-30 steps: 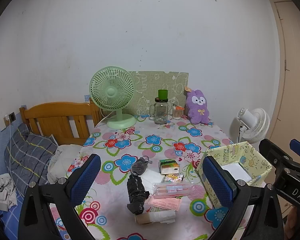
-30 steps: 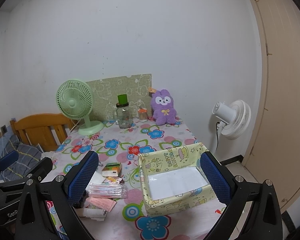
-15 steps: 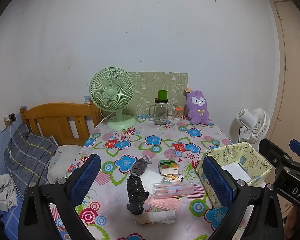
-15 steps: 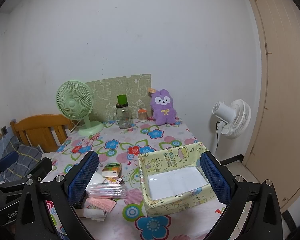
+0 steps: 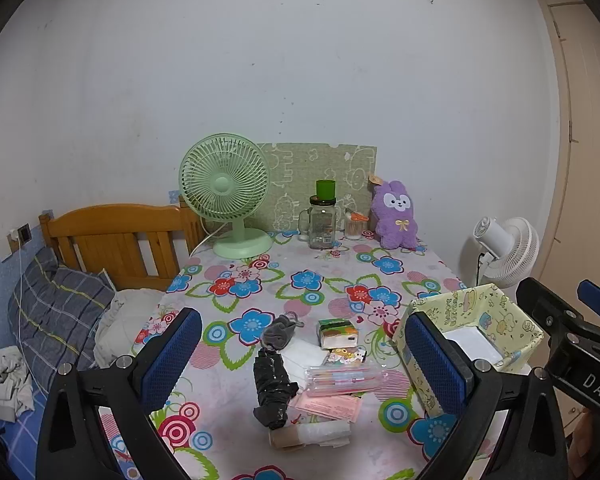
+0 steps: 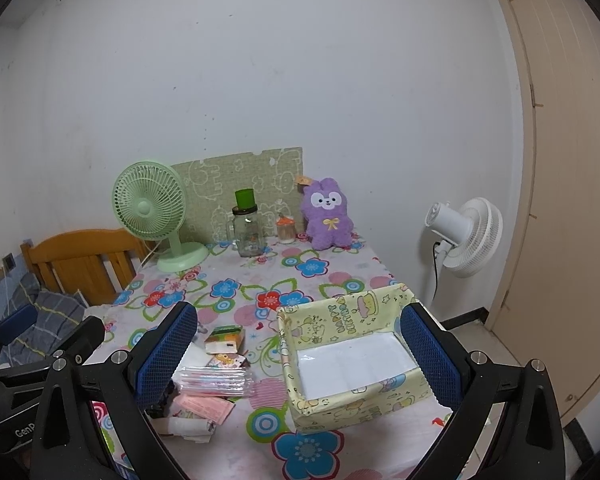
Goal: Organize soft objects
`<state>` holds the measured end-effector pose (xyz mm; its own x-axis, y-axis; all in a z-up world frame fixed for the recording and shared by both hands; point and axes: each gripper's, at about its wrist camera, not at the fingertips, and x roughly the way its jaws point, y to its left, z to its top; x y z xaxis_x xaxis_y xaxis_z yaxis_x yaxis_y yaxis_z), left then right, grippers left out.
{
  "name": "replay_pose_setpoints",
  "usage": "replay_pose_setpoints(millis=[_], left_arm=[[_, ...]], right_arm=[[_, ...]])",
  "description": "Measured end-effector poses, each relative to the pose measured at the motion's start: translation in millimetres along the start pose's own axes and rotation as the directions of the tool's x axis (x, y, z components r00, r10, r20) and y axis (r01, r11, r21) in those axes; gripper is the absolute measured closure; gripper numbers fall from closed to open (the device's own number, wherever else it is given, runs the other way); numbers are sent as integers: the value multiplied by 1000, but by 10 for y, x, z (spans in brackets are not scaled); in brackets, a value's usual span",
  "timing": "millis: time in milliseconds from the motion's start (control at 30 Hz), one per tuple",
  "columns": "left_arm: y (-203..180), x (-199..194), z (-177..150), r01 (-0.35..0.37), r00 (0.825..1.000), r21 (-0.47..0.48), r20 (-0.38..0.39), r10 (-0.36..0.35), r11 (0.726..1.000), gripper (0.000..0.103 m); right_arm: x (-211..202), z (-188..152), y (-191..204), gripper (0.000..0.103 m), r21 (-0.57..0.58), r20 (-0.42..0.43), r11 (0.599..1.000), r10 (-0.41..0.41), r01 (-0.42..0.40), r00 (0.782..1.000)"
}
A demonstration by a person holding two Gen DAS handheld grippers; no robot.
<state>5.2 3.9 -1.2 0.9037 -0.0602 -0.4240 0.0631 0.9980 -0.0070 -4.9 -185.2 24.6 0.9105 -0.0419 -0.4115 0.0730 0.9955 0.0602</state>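
Observation:
A pile of small items lies at the near middle of the flowered table (image 5: pixel 300 280): a grey sock (image 5: pixel 279 330), a black folded umbrella (image 5: pixel 272 390), a tissue pack (image 5: pixel 337 333), a clear pencil case (image 5: pixel 344 380), pink paper (image 5: pixel 332 406) and a paper roll (image 5: pixel 312 434). A yellow patterned box (image 6: pixel 352 356) stands at the near right, empty but for a white liner. A purple plush bunny (image 5: pixel 396 216) sits at the far edge. My left gripper (image 5: pixel 304 360) is open above the pile. My right gripper (image 6: pixel 300 352) is open above the box.
A green desk fan (image 5: pixel 228 192), a glass jar with a green lid (image 5: pixel 324 220) and a small jar (image 5: pixel 354 228) stand at the table's far edge before a green board. A wooden headboard (image 5: pixel 116 236) and bedding are left. A white floor fan (image 5: pixel 504 248) stands right.

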Motion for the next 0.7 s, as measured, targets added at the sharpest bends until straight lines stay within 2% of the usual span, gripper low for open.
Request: replay_pose_setpoints(millis=[700], left_arm=[[70,98,20,-17,1000,5,-7,17,1000,1]], right_arm=[[149,13,91,1,2,-16,1000,5,-5,1000]])
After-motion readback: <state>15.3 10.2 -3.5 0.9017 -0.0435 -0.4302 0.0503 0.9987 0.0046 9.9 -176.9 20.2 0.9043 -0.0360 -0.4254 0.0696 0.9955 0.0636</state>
